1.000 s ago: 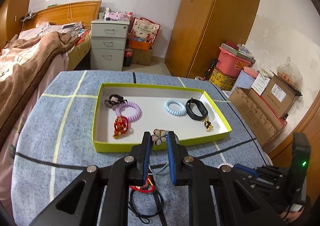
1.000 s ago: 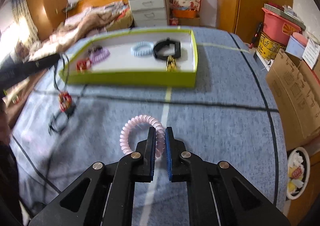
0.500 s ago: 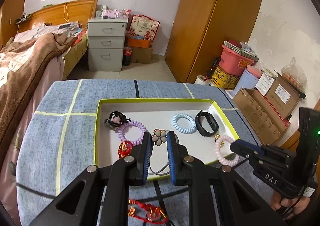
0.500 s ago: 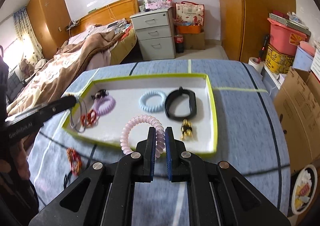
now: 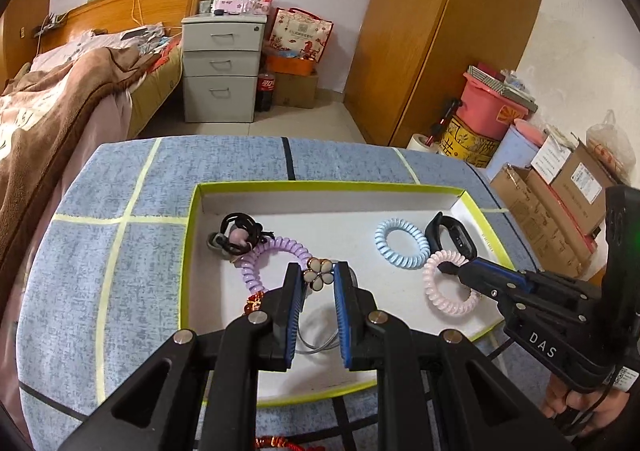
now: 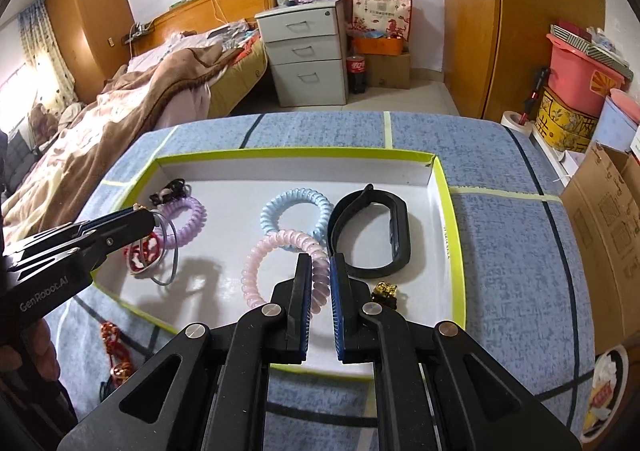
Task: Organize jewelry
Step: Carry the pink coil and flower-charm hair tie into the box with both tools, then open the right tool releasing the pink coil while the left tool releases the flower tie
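Note:
My left gripper (image 5: 316,270) is shut on a flower hair tie (image 5: 319,277); its grey elastic loop (image 6: 168,251) hangs over the left part of the lime-rimmed white tray (image 5: 192,235). Over the tray's middle, my right gripper (image 6: 321,265) is shut on a pink coil hair tie (image 6: 260,263). From the left wrist view that pink coil (image 5: 448,291) shows at the tray's right. Inside lie a purple coil (image 5: 260,255), a blue coil (image 6: 296,211), a black wristband (image 6: 372,235), a black hair tie (image 5: 238,235), a red knot (image 6: 140,255) and a gold charm (image 6: 386,291).
A red cord bracelet (image 6: 114,347) lies on the blue tablecloth (image 6: 520,251) in front of the tray's left corner. A bed (image 6: 120,111) stands left of the table, grey drawers (image 6: 308,59) behind, cardboard boxes (image 5: 560,211) to the right.
Both grippers have moved forward from the cloth in front of the tray to above the tray, each still carrying its hair tie. The tray now looks closer in both views.

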A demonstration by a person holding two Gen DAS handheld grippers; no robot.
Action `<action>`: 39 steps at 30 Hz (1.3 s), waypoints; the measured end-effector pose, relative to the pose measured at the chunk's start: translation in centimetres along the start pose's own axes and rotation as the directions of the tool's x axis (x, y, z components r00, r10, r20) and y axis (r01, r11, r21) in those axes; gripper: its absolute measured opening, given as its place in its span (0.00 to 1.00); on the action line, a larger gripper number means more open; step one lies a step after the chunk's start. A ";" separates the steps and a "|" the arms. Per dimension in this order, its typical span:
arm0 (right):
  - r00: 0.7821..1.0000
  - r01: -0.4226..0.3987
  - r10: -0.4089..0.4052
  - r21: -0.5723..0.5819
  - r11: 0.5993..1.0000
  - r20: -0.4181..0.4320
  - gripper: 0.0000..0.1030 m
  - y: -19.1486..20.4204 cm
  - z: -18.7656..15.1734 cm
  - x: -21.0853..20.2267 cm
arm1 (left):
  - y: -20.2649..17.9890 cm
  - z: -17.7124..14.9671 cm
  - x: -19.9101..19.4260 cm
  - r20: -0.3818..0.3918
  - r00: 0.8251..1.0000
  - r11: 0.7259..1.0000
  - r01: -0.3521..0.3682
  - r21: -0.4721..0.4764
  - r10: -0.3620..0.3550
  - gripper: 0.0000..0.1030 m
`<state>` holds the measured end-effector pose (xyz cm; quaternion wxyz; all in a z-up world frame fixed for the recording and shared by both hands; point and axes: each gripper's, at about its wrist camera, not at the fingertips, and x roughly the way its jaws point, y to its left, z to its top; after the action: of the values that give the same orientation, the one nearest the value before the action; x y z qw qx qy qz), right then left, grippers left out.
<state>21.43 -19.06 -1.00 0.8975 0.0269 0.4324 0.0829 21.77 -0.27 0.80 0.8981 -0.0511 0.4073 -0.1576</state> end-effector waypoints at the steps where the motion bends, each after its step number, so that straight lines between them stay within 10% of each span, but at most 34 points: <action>1: 1.000 0.007 -0.007 -0.003 1.000 -0.004 0.09 0.0 0.0 0.2 | 0.0 0.0 0.2 -0.008 1.000 1.000 -0.003 0.000 0.003 0.17; 21: 0.999 0.035 -0.035 -0.028 0.999 -0.011 0.10 -0.1 -0.3 1.1 | -0.5 -0.9 1.8 -0.059 0.998 1.000 -0.001 0.005 0.001 0.34; 27: 0.999 0.036 -0.036 -0.022 0.999 0.004 0.33 0.0 -0.6 0.6 | -0.7 -0.7 0.8 -0.027 1.000 1.000 0.006 0.008 -0.006 0.44; 39: 0.998 0.011 -0.010 -0.007 1.000 0.064 0.35 0.7 -2.1 -2.6 | -1.0 -2.4 -2.7 0.015 1.000 1.000 0.000 0.026 0.000 0.47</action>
<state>18.11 -18.82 -0.17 0.9115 0.0238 0.4030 0.0790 18.04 -0.26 1.36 0.9017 -0.0405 0.3985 -0.1626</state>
